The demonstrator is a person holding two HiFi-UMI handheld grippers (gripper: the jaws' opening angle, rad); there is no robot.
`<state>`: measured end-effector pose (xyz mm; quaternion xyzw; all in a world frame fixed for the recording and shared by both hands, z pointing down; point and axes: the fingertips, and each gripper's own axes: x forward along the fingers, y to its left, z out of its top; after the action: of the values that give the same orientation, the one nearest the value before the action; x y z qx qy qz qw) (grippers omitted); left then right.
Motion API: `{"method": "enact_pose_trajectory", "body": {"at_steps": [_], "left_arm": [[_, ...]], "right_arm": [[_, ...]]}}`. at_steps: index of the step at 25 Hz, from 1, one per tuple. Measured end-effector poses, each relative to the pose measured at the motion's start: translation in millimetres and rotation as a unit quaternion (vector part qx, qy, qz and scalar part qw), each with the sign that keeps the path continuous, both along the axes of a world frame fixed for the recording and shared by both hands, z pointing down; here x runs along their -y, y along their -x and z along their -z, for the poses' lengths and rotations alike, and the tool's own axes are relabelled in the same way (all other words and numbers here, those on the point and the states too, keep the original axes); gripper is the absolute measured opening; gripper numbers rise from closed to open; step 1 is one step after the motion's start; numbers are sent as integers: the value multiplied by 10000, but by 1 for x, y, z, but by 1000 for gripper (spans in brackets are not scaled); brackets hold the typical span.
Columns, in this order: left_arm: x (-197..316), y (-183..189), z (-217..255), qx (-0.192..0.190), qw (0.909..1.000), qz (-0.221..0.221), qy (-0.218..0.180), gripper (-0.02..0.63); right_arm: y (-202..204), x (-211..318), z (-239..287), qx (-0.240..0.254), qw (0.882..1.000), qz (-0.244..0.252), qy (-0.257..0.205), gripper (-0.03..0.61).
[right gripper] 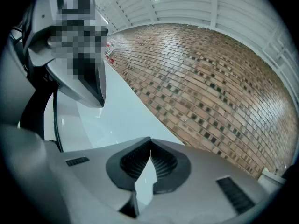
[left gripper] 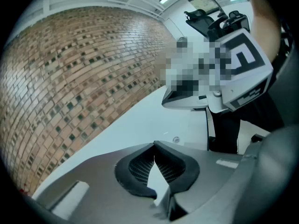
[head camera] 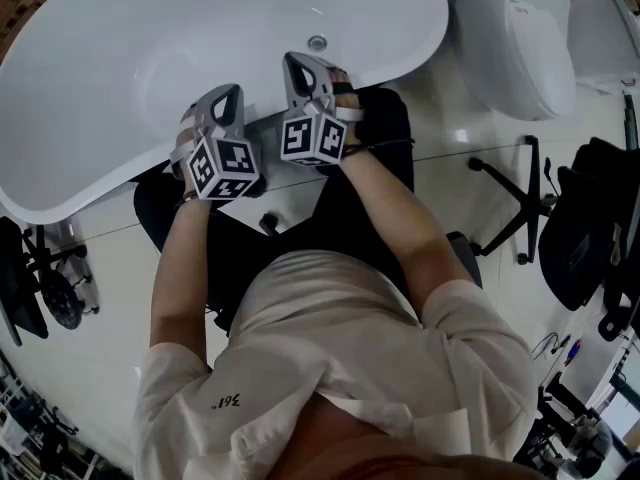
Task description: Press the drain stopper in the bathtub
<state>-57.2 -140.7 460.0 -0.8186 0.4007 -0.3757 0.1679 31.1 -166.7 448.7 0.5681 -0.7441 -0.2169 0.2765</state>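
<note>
The white bathtub (head camera: pixel 90 28) fills the top of the head view, and its small round chrome drain stopper (head camera: pixel 317 42) lies on the tub floor. My left gripper (head camera: pixel 228 96) is over the near rim, left of and nearer than the stopper, shut and empty. My right gripper (head camera: pixel 300 65) hangs inside the rim just short of the stopper, also shut with nothing in it. In the left gripper view the shut jaws (left gripper: pixel 154 146) point across the tub, with the stopper (left gripper: pixel 176 139) a little beyond them. In the right gripper view the jaws (right gripper: pixel 150 141) meet over the tub floor.
A white toilet (head camera: pixel 520 38) stands right of the tub. Black office chairs (head camera: pixel 585 218) and a chair base (head camera: pixel 515 213) sit on the glossy floor at right. More black gear (head camera: pixel 40 288) lies at left. A brick wall (right gripper: pixel 210 87) runs behind the tub.
</note>
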Motion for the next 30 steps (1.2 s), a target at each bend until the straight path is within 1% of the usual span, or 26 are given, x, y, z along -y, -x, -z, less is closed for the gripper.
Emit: {"method": "enact_pose_trajectory", "body": {"at_steps": [2, 3, 4, 5, 6, 8, 9, 12, 14, 15, 16, 18, 20, 22, 24, 26, 30], "left_arm": [[-8, -4, 1, -108, 9999, -62, 60, 5], [-12, -5, 3, -277, 9995, -55, 142, 6], [-14, -5, 6, -557, 9981, -3, 265, 5], [-16, -4, 10, -928, 9947, 91, 429, 5], [-18, -1, 14, -1344, 9887, 214, 629, 5], [-20, 8, 25, -2126, 9707, 474, 1010, 5], [-20, 13, 33, -2422, 9623, 581, 1095, 5], [-18, 21, 71, -3088, 9429, 740, 1005, 5], [-18, 25, 102, -3620, 9241, 776, 951, 5], [-18, 27, 118, -3837, 9157, 784, 900, 5], [-18, 29, 134, -3999, 9096, 775, 825, 5], [-18, 31, 164, -4217, 9018, 703, 637, 5], [-21, 29, 190, -4307, 8993, 603, 466, 5], [-26, 26, 210, -4296, 9010, 508, 341, 5], [-30, 23, 223, -4257, 9035, 413, 274, 5], [-33, 19, 229, -4225, 9052, 352, 295, 6], [-36, 18, 235, -4223, 9052, 311, 360, 5]], "right_arm": [[0, -3, -5, 25, 9996, 107, 270, 11], [0, -4, -8, 52, 9989, 146, 435, 12], [-2, -7, -12, 102, 9979, 169, 615, 14], [-3, -10, -15, 199, 9965, 169, 796, 14], [-6, -12, -17, 369, 9946, 143, 963, 15], [-12, -14, -12, 893, 9886, 27, 1210, 15], [-16, -13, -6, 1181, 9847, -41, 1280, 15], [-31, -5, 25, 1935, 9717, -179, 1343, 15], [-43, -1, 51, 2326, 9630, -209, 1346, 15], [-48, 0, 64, 2476, 9593, -214, 1339, 15], [-53, 0, 79, 2619, 9557, -210, 1330, 15], [-61, 1, 108, 2890, 9480, -159, 1324, 15], [-68, 1, 133, 3108, 9411, -91, 1328, 15], [-72, -2, 153, 3231, 9371, -63, 1317, 15], [-74, -5, 168, 3273, 9363, -55, 1274, 15], [-75, -6, 178, 3301, 9359, -52, 1227, 15], [-76, -7, 195, 3302, 9372, -30, 1123, 15]]}}
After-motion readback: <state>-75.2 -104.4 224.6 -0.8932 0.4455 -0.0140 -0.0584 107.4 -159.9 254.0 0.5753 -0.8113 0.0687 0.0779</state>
